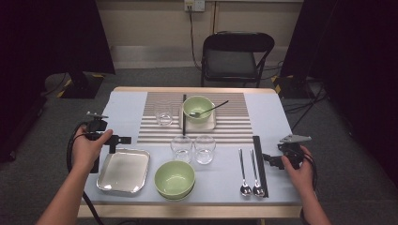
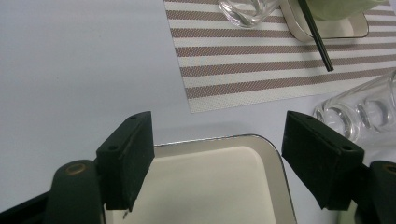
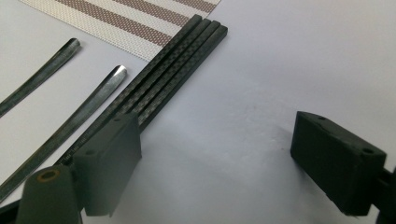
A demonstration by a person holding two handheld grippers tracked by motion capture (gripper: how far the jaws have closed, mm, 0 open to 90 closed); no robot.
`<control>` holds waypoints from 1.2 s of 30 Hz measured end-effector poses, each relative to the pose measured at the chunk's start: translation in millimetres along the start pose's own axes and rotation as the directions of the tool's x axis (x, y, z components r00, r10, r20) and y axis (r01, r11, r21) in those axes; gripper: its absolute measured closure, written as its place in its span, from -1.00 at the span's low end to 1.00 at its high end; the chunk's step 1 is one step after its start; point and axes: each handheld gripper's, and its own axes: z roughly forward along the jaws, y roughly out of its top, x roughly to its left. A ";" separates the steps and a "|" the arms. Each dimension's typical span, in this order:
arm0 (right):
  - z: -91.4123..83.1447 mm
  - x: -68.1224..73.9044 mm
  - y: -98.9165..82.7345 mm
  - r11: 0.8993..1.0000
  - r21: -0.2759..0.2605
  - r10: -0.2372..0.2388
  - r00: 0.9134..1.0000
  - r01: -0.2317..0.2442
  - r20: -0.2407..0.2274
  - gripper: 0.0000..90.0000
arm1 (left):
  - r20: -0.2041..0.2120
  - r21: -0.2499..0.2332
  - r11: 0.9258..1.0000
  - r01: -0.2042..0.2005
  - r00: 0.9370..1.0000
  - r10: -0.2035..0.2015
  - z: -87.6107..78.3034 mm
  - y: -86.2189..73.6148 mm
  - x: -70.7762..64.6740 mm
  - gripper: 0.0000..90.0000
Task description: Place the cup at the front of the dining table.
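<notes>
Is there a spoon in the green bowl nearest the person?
No, the near green bowl is empty inside; the spoon rests in the far green bowl.

Lay bare along the left strip of the table (image 1: 124, 105), open to the left gripper (image 1: 123, 139) above the metal tray (image 1: 123, 171). Stood crowded at centre with two glasses (image 1: 193, 148) and a green bowl (image 1: 174, 178). Ran free right of the black chopsticks (image 3: 173, 70), jaws of the right gripper (image 3: 217, 163) spread wide over empty cloth.

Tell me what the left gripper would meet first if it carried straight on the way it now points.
Probably the square metal tray: the left gripper, jaws wide open, points down at the tray's far rim. If it passed above that rim, the clear glasses beyond come next; height is unclear.
</notes>
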 end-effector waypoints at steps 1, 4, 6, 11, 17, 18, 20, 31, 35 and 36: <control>0.0 0.0 0.0 1.000 0.000 0.000 1.000 0.000 0.000 -0.66 | 0.003 0.003 1.000 0.000 1.000 -0.001 0.1 -0.3 -0.6 -0.44; 0.1 0.0 0.0 1.000 0.000 0.001 1.000 -0.001 0.001 -0.66 | 0.008 0.004 1.000 -0.010 1.000 0.010 0.3 -1.1 -1.8 -0.44; 0.0 -0.1 0.0 1.000 0.000 0.001 1.000 -0.001 0.001 -0.66 | 0.007 0.013 1.000 -0.020 1.000 0.020 0.3 -1.6 -1.8 -0.44; 0.0 0.0 0.0 1.000 0.000 0.000 1.000 0.000 0.000 -0.66 | 0.006 0.004 1.000 -0.015 1.000 0.015 1.4 -4.5 -0.9 -0.45; -0.1 0.1 0.0 1.000 0.000 0.001 1.000 -0.001 0.000 -0.66 | 0.018 0.005 1.000 -0.020 1.000 0.020 0.9 -8.5 1.8 -0.47; 0.0 0.0 0.0 1.000 0.000 0.000 1.000 0.000 0.000 -0.66 | 0.014 0.004 1.000 -0.021 1.000 0.021 0.8 -9.1 2.1 -0.47; 0.0 0.1 0.0 1.000 0.000 0.000 1.000 0.000 0.000 -0.66 | 0.021 0.008 1.000 -0.018 1.000 0.018 0.6 -10.3 2.5 -0.47; 0.0 0.1 0.0 1.000 0.000 0.000 1.000 0.000 0.000 -0.66 | 0.019 0.010 1.000 -0.011 1.000 0.011 1.0 -15.4 7.8 -0.47; 0.0 0.1 0.0 1.000 0.000 0.000 1.000 0.000 0.000 -0.66 | 0.019 0.011 1.000 -0.009 1.000 0.009 0.7 -16.6 9.7 -0.47; 0.0 0.2 0.0 1.000 0.000 0.001 1.000 -0.001 0.000 -0.66 | 0.020 0.014 1.000 -0.014 1.000 0.014 0.5 -16.8 10.6 -0.47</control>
